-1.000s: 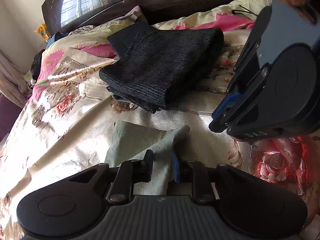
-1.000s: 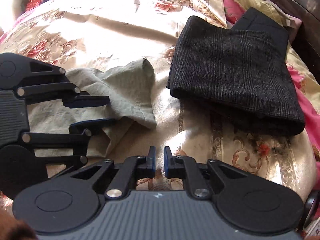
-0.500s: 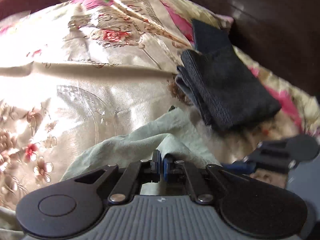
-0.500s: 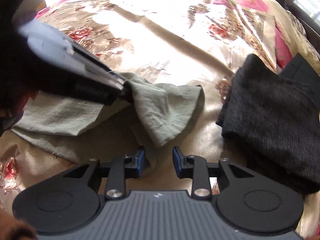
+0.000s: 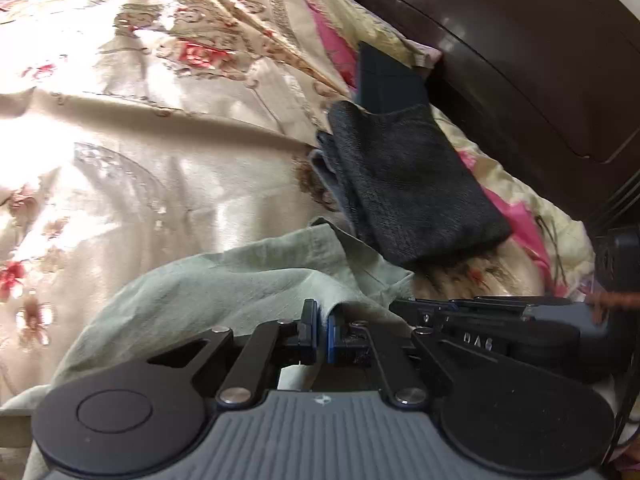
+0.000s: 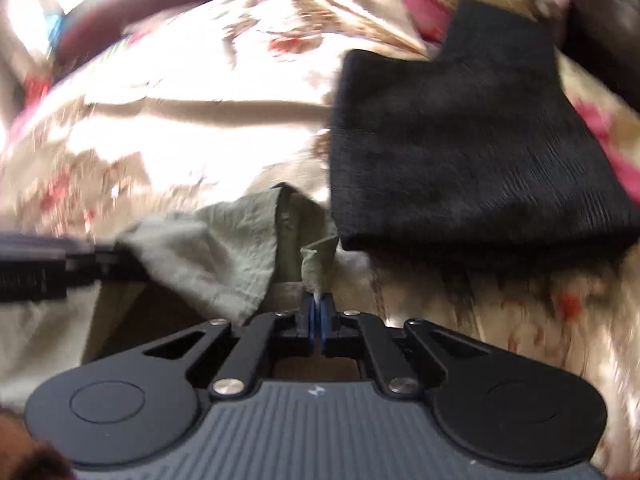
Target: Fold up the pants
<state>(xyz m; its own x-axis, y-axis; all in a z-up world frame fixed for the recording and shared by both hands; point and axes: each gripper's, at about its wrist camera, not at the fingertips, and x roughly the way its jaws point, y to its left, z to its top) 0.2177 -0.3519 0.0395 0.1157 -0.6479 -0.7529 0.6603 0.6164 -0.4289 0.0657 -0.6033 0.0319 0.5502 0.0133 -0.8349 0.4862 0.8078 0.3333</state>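
On the floral bedspread [image 5: 140,184], beside a folded dark garment [image 5: 404,196], lie the pale green pants [image 5: 240,280]. Left gripper [image 5: 322,334] and right gripper [image 6: 318,318] each pinch a fabric edge. Step: grasp secured; next, probably lift and carry both edges over evenly.

I see pale sage-green pants [image 5: 224,284] on a cream bedspread [image 5: 132,168] patterned with red and pink flowers. My folded stack [image 5: 404,188] is charcoal-black, finely ribbed. The headboard [image 5: 520,52] is dark brown; each hand-held gripper [image 5: 319,330] is black with blue pads.
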